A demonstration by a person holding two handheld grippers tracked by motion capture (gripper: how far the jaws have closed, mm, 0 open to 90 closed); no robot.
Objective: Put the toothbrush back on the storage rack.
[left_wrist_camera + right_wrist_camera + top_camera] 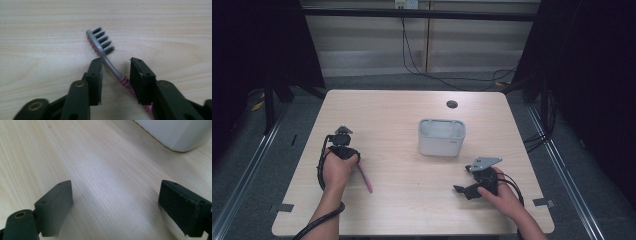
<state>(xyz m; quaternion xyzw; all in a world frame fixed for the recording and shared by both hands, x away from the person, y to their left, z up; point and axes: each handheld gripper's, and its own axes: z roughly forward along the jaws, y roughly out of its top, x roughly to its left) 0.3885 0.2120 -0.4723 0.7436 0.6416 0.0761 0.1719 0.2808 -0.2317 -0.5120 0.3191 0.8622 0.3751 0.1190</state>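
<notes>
Toothbrush (pixel 105 50) (pink and grey, dark bristles) lies on the worktop (pixel 412 175), its neck between the left tongs (pixel 116 67), whose jaws flank the handle; contact at the pads I cannot tell. Right tongs (pixel 115 195) stand wide apart over bare wood, near a white bin (pixel 441 137).

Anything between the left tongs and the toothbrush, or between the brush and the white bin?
Nothing visible. The left tongs already straddle the toothbrush at its neck, with the jaws on either side. Whether the pads are pressing on it cannot be told. From the brush to the white bin there is only bare table.
</notes>
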